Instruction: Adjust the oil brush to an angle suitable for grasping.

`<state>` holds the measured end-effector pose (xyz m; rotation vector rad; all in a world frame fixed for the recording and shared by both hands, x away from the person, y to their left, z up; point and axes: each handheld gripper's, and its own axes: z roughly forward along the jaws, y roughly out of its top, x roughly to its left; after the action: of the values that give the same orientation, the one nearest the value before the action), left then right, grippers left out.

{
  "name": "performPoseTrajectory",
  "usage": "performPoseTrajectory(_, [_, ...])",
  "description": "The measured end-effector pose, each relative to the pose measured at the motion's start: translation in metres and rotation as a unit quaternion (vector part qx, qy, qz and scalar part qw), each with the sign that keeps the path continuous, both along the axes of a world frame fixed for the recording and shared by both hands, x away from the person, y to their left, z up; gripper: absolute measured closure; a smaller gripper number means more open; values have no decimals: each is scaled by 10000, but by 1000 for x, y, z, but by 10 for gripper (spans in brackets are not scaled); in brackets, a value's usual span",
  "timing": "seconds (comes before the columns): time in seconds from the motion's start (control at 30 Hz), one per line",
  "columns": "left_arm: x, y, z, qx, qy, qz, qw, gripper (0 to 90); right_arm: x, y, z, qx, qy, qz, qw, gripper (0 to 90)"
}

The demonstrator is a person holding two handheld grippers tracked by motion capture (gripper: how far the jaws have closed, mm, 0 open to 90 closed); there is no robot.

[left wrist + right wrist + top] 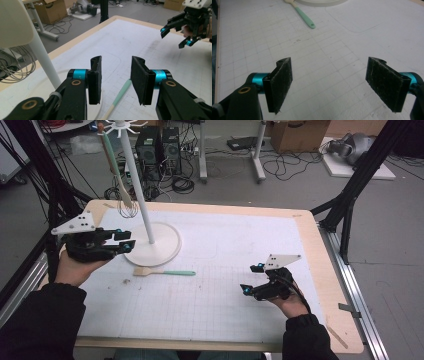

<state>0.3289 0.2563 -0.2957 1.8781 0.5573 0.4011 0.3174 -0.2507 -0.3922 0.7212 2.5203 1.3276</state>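
A spatula with a mint-green handle [165,272] lies flat on the white grid mat, just in front of the white stand's round base [167,251]. The stand's pole [137,185] rises from that base, and a green-handled utensil [114,165] and a wire whisk [128,209] hang from its top hooks. My left gripper [125,240] is open at the left edge, level with the base, and the spatula handle [121,93] lies below its jaws. My right gripper [252,279] is open and empty over the mat's right part; the spatula [303,14] lies far ahead of it.
The wooden table [330,285] borders the mat on all sides. Black frame legs [350,195] stand at the table's right, with cables, computer towers [157,147] and cardboard boxes on the floor behind. The other gripper [186,30] shows far off in the left gripper view.
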Motion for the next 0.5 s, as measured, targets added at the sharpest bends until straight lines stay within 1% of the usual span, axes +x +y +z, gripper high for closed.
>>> performPoseTrajectory(0.13, [3,-3,-11,93,26,-118,9999,604,0,0,0,-4,-14,-1,10000,205])
performPoseTrajectory(0.23, [5,-6,-20,145,108,-249,9995,605,0,0,0,-7,0,3,10000,205])
performPoseTrajectory(0.37, [10,-12,-32,302,254,-454,9982,605,0,0,-1,-36,1,20,10000,205])
performPoseTrajectory(0.43, [12,-15,-37,310,297,-545,9976,604,0,1,-1,-38,9,24,10000,205])
performPoseTrajectory(0.47, [14,-16,-39,377,339,-610,9968,605,0,1,-1,-36,14,24,10000,205])
performPoseTrajectory(0.5, [14,-18,-41,394,372,-625,9966,604,0,1,-1,-40,22,30,10000,205])
